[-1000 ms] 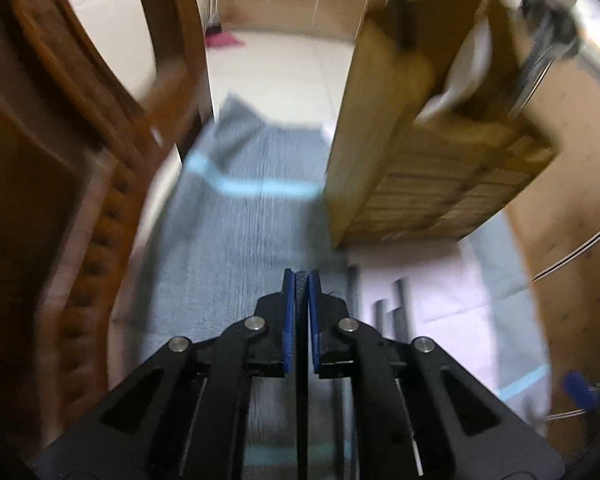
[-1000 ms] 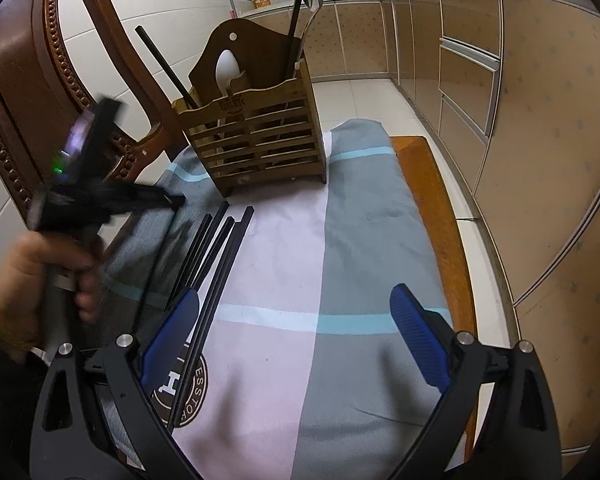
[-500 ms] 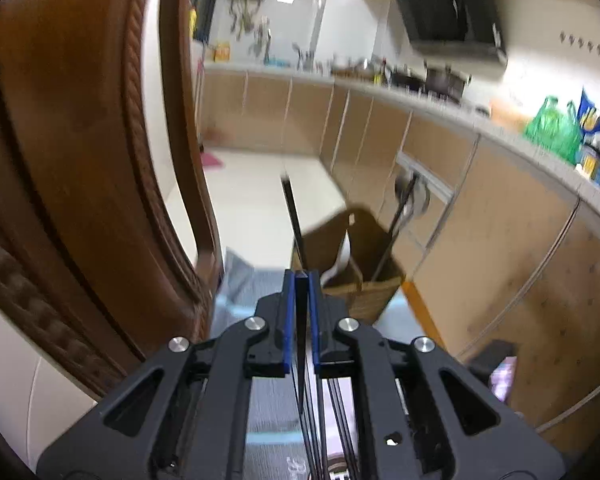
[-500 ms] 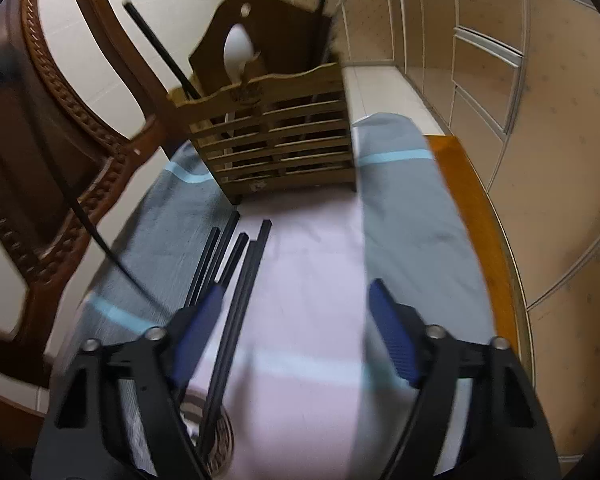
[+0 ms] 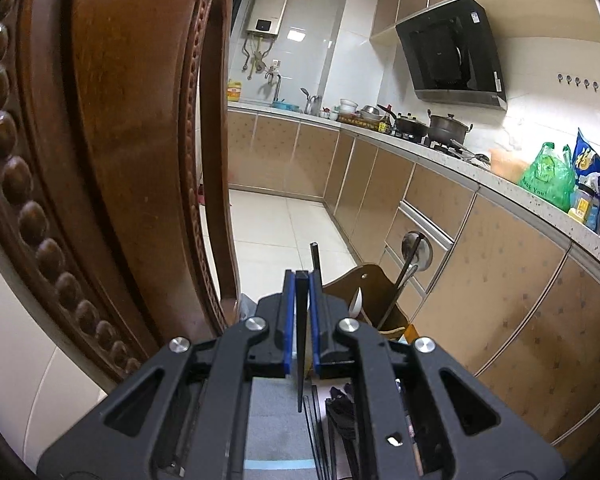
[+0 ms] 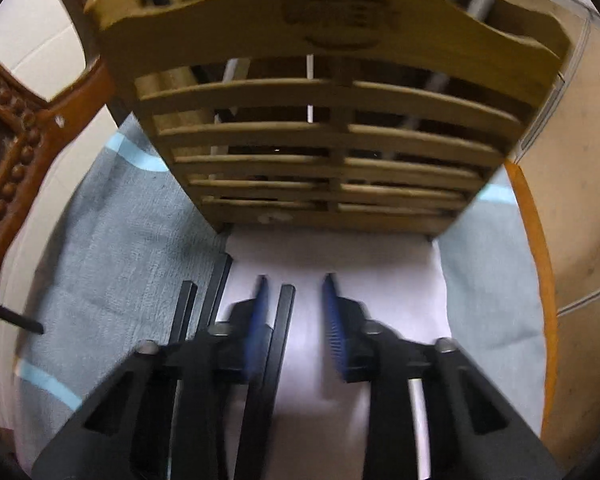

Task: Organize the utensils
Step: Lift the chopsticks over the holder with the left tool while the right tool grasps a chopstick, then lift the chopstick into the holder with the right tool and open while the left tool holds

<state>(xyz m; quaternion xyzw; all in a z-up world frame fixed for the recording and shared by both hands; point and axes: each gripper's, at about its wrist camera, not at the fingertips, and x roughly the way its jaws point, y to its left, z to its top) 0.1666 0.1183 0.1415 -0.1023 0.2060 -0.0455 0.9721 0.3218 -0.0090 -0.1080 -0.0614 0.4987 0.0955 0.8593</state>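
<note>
On cloth [image 6: 112, 240] — three chopsticks [image 6: 282, 320]

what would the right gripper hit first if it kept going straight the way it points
Most likely the cloth just short of the wooden utensil holder; the right gripper points steeply down, so depth is uncertain.

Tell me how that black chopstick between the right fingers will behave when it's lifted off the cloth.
The chopstick looks thin, straight and stiff, so it should lift without bending. Its flat sides suggest that it won't roll on the cloth. Being long and held near one end, it may pivot between the fingers, much as the left one hangs tilted.
</note>
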